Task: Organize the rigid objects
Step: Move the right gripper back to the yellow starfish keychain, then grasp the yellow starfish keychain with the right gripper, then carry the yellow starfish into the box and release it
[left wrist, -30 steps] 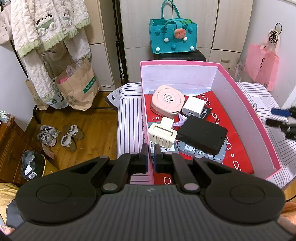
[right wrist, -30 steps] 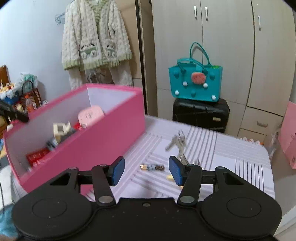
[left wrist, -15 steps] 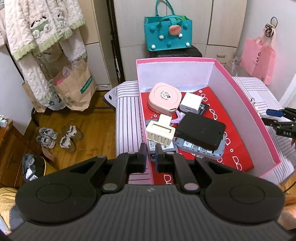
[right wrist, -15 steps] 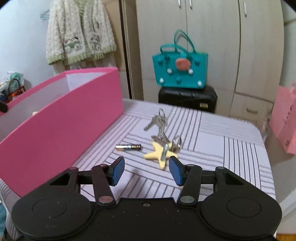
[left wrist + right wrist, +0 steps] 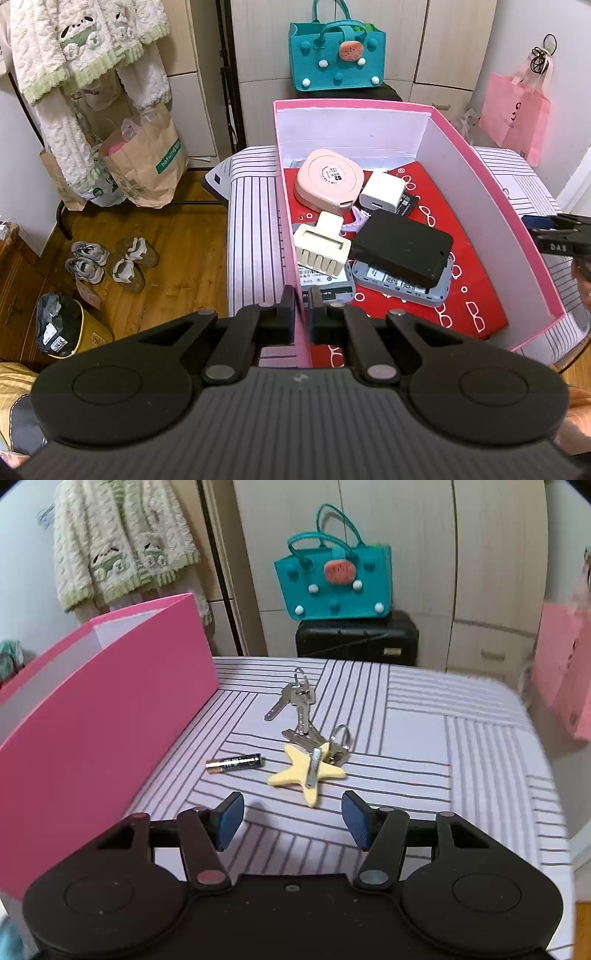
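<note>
My left gripper (image 5: pixel 302 314) is shut on the near left wall of the pink box (image 5: pixel 288 206). In the box lie a pink round case (image 5: pixel 327 179), a white charger (image 5: pixel 380 192), a cream hair claw (image 5: pixel 321 249), a black flat box (image 5: pixel 402 249) and grey devices. My right gripper (image 5: pixel 293 819) is open and empty, low over the striped table (image 5: pixel 424 738). Just ahead of it lie a yellow star clip (image 5: pixel 308 770), a battery (image 5: pixel 234 763) and a bunch of keys (image 5: pixel 301 709). The box's pink outer wall (image 5: pixel 92 720) stands to its left. The right gripper also shows in the left wrist view (image 5: pixel 554 236).
A teal bag (image 5: pixel 334 579) sits on a black suitcase (image 5: pixel 356 638) behind the table, before cupboards. A pink bag (image 5: pixel 513 110) hangs at right. Paper bags (image 5: pixel 144 158) and shoes (image 5: pixel 107 258) are on the wooden floor to the left.
My right gripper has swung right, away from the box, and come down toward the star clip, battery and keys. My left gripper has stayed shut on the box wall.
</note>
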Demonstrator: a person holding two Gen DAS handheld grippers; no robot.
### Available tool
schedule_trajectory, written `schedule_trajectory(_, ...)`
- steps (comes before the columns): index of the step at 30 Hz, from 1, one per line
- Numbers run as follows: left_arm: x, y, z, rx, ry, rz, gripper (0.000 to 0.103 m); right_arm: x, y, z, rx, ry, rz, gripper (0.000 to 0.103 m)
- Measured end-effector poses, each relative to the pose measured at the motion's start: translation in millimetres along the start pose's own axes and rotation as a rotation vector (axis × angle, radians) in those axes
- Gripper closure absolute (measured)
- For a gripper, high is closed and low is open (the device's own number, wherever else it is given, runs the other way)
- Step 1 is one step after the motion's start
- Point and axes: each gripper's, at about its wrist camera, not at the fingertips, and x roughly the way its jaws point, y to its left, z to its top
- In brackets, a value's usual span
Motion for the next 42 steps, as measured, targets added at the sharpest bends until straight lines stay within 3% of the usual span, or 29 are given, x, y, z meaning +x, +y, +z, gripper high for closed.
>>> schedule_trajectory(5, 0, 0, 1, -0.005, 0.002, -0.005, 0.097, 13, 5, 2, 0.004, -0.048, -0.065, 0.043)
schedule_trajectory(7, 0, 0, 1, -0.004, 0.002, -0.005, 0.097, 16, 7, 2, -0.014, -0.073, -0.105, 0.054)
schedule_trajectory(8, 0, 0, 1, -0.004, 0.002, -0.004, 0.097, 18, 9, 1, -0.042, -0.082, -0.141, 0.065)
schedule_trajectory(15, 0, 1, 1, -0.006, 0.001, -0.006, 0.097, 11, 5, 1, -0.046, -0.084, -0.166, 0.065)
schedule_trajectory(23, 1, 0, 2, -0.008, 0.006, -0.004, 0.097, -25, 18, 9, -0.007, -0.111, -0.045, 0.065)
schedule_trajectory(32, 1, 3, 0, -0.021, 0.0, -0.015, 0.097, -80, 94, 61, -0.193, -0.227, 0.15, 0.065)
schedule_trajectory(35, 1, 3, 0, -0.01, 0.0, -0.013, 0.097, -75, 119, 78, -0.255, -0.192, 0.219, 0.065)
schedule_trajectory(38, 2, 2, 0, -0.008, -0.003, -0.013, 0.097, -49, 147, 99, -0.315, -0.136, 0.231, 0.065)
schedule_trajectory(42, 1, 4, 0, -0.019, -0.003, -0.021, 0.097, 4, 173, 122, -0.332, 0.027, 0.262, 0.065)
